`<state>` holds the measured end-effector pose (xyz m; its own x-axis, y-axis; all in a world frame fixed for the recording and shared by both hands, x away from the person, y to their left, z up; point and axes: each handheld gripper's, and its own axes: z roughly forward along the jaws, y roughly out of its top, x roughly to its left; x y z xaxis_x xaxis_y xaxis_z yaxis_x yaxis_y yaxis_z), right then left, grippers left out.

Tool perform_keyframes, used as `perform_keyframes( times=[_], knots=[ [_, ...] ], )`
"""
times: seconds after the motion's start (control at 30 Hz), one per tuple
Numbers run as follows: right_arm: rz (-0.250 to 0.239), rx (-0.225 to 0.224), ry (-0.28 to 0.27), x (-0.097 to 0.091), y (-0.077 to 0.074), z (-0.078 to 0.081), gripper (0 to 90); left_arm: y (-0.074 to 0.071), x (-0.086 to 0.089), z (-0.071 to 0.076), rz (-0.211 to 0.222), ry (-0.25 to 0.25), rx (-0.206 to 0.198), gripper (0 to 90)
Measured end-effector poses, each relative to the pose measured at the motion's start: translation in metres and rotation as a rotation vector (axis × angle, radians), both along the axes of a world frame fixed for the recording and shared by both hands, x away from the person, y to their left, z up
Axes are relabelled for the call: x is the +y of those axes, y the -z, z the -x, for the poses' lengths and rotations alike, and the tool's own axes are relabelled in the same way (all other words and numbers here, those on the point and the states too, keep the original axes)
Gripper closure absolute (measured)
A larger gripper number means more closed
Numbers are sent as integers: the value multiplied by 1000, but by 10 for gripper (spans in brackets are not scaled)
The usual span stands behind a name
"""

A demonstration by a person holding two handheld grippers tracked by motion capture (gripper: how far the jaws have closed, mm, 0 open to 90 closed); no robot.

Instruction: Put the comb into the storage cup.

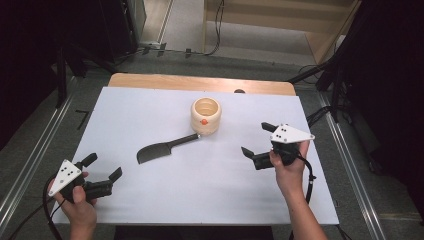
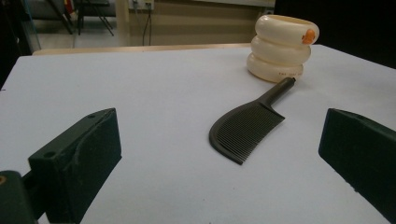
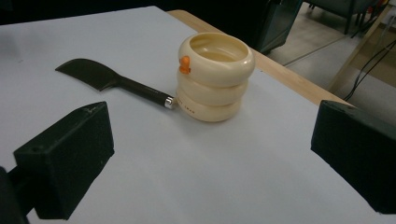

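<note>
Item: cream ribbed cup [image 1: 206, 116], three stacked rings, small orange knob on side, upright on white tabletop [image 1: 150, 110] toward far middle. Item: dark comb [image 1: 165, 148], flat on tabletop, handle tip just beside cup base, teeth end toward near left. Left tongs [image 1: 106, 167]: near-left corner, released, nothing between jaws. Right tongs [image 1: 256, 140]: right of cup, released, well apart from it.

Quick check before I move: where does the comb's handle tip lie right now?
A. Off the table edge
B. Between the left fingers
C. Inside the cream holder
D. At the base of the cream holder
D: the comb lies flat, its handle tip at the base of the cream holder.
</note>
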<state>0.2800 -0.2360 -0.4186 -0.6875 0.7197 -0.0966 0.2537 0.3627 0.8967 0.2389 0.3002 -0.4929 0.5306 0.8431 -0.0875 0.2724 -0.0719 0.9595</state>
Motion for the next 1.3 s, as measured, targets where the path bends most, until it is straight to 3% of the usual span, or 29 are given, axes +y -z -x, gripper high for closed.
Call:
perform_keyframes(
  times=[0.4, 0.6, 0.9, 1.03, 1.2, 1.27, 1.3],
  knots=[
    [38, 28, -75, 34, -6, -19, 0, 0, 0, 0, 4, 5, 1, 0],
    [58, 67, -125, 56, -10, -32, 0, 0, 0, -1, 2, 5, 4, 0],
    [91, 81, -116, 82, -8, -48, 134, 0, 1, -1, 8, 7, 5, 0],
    [110, 121, -141, 98, -8, -57, 164, 0, 1, -1, 11, 8, 5, 0],
    [165, 125, -126, 123, -8, -69, 385, 0, 1, -1, 14, 9, 6, 0],
    [176, 141, -130, 131, -8, -75, 573, 0, 1, -1, 17, 9, 7, 0],
    [176, 141, -130, 131, -8, -75, 573, 0, 1, -1, 14, 10, 7, 0]
  ],
)
